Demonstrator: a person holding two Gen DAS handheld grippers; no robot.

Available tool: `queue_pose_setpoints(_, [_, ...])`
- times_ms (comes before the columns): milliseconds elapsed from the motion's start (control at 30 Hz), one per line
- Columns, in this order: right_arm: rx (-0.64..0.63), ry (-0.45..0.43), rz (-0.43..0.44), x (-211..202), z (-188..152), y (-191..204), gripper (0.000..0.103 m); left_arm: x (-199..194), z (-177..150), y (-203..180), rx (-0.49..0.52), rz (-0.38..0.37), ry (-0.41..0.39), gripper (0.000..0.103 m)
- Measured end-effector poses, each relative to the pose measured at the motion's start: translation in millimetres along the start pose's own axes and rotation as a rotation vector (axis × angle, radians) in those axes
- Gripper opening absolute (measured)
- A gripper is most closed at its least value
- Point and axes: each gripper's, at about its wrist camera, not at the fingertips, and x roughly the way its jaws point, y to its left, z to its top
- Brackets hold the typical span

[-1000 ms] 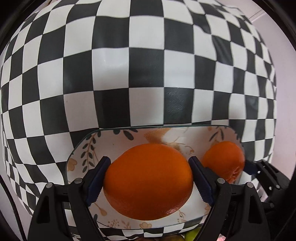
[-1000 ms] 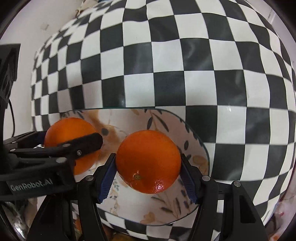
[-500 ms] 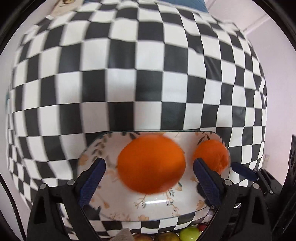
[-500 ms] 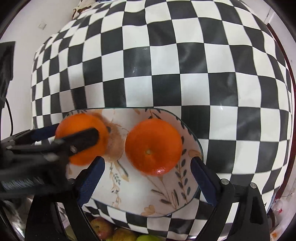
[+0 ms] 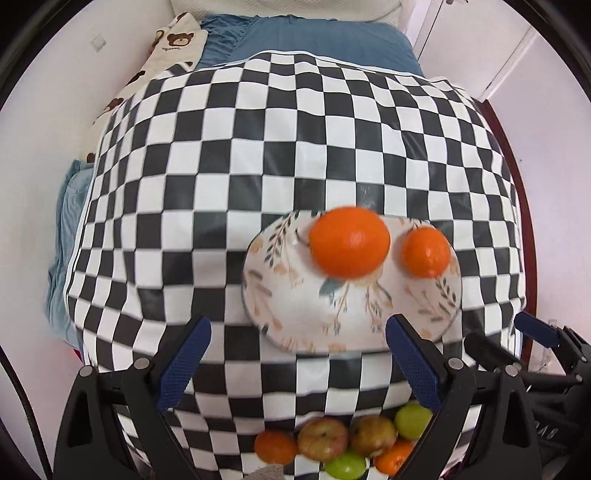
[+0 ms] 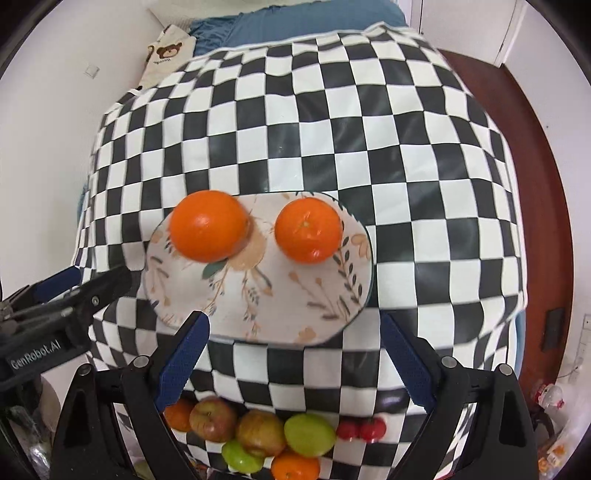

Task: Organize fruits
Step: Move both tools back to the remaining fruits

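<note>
A black-and-white checked cloth [image 5: 280, 155] covers the tabletop and fills mid-frame. Beyond it, at the top, lies a blue bed [image 5: 314, 35] with a teddy-bear print cloth [image 5: 173, 40] at upper left. White walls [image 6: 48, 110] flank it. Reddish-brown floor [image 6: 517, 122] runs down the right side.

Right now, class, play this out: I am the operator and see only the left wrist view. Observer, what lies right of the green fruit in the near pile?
Observer: Two small red fruits lie just right of the big green fruit.
Operator: Is my left claw marked anywhere?
Observer: Yes. Behind the left claw, a label on its body reads GenRobot.AI.
Operator: Is the right claw gripping anything?
Observer: No. The right claw is open and grips nothing.
</note>
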Motion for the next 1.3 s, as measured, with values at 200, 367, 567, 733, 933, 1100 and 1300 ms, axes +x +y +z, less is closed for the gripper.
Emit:
queue_pose_setpoints(200, [-0.013,-0.081,-0.038,-29.8,-46.3,12.3,0.096,-36.3,-27.1,6.2,-0.005,0.043,-0.099,0.097])
queue_pose_setpoints(367, [-0.035,-0.156,-0.075,-58.0,-69.5,25.8,0.096,-61.2,-50.1,12.0,0.0,0.042,-0.161,0.097])
queue_pose_setpoints(567, [-0.031,-0.22,-0.068,-86.7,-94.0,33.1,0.096,-85.0,-74.1,14.1,0.005,0.039,-0.211,0.097])
queue_pose_setpoints(733, [0.008,-0.209,-0.027,-87.8,-116.4,28.9,0.098,-89.0,-92.6,17.9,0.001,0.042,-0.219,0.097])
queue_pose_setpoints(933, [0.09,-0.085,0.038,-43.2,-143.5,8.5,0.098,-55.9,-114.3,32.7,-0.019,0.061,-0.144,0.101])
queue_pose_setpoints(1100, [0.154,0.028,0.078,2.0,-164.6,-5.4,0.098,-13.5,-131.6,41.7,-0.017,0.103,-0.033,0.101])
queue_pose_setpoints(1300, [0.216,0.132,0.113,44.4,-193.8,-18.6,0.098,48.2,-150.5,48.9,-0.03,0.07,0.129,0.101])
